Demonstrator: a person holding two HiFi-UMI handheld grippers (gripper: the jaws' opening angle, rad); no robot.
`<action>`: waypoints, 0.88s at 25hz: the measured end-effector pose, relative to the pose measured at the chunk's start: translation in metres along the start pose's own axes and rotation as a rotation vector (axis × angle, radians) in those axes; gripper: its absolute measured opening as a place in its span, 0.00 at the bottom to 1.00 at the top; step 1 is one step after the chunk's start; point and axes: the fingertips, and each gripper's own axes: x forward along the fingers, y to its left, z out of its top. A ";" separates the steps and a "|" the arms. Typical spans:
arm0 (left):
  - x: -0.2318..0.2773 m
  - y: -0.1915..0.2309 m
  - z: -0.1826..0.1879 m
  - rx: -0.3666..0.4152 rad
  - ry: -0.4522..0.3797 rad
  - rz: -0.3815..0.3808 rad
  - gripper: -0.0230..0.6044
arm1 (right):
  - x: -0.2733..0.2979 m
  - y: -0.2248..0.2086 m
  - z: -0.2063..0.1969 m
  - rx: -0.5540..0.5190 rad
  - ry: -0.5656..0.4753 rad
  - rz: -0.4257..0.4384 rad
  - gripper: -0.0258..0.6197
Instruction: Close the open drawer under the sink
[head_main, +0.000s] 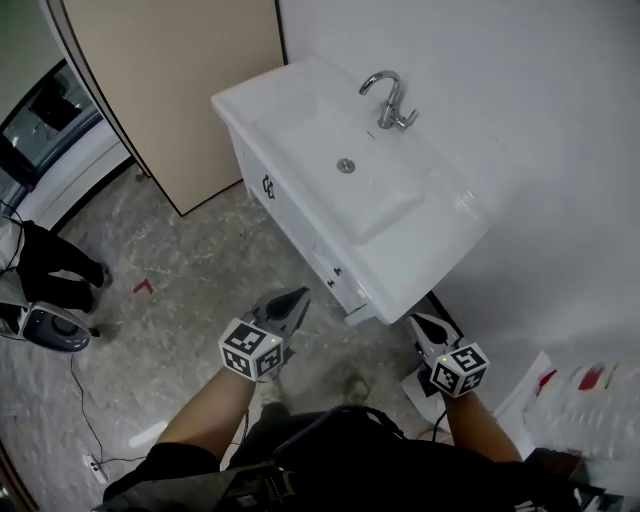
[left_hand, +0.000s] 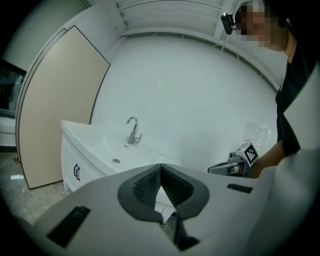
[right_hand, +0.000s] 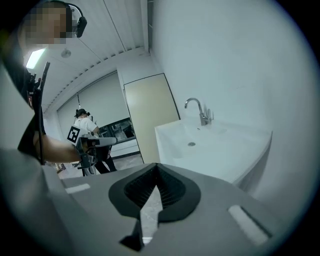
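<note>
**A:** What lies ahead of the tools, biggest thing first?

**B:** A patterned stone floor (head_main: 180, 290) spreads below them. Ahead, a white cabinet (head_main: 250, 165) stands against the wall. It carries the sink (head_main: 300, 120), and the faucet (head_main: 388, 100) is on the side farthest from both tools.

**A:** And the drawer?

**B:** The drawer (head_main: 345, 288) is in the cabinet front, under the near end of the sink. Its front seems to stand slightly out from the cabinet, so I'd call it not yet shut. It lies ahead of and below the tools, in the gap between them. It is nearer the tip of the left tool (head_main: 296, 298) than that of the right tool (head_main: 420, 322). Both tool cameras look out over the basin, so neither shows the drawer front clearly.

**A:** How would you expect it to handle?

**B:** I take it for a stiff panel on runners, fairly light, so a steady straight push should slide it in. The glossy front is probably slippery, so the push should meet it square on, not at a slant. There's no need to grip anything. I'd press on the flat face beside the small dark handle (head_main: 335, 270), near the middle, so the drawer doesn't skew.

**A:** What state are the tools in?

**B:** The left tool's jaws meet tip to tip with nothing between them, and the right tool's are the same. Neither tool touches the drawer. A closed tip makes a fair blunt point for pushing.
</note>
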 end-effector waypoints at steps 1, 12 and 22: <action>-0.004 -0.004 0.010 0.017 0.000 -0.006 0.04 | -0.002 0.000 0.010 -0.013 -0.004 -0.002 0.04; -0.048 -0.034 0.110 0.042 -0.108 -0.026 0.03 | -0.025 0.018 0.100 -0.099 -0.053 -0.024 0.04; -0.085 -0.051 0.176 0.136 -0.174 -0.023 0.03 | -0.052 0.035 0.164 -0.107 -0.141 -0.034 0.04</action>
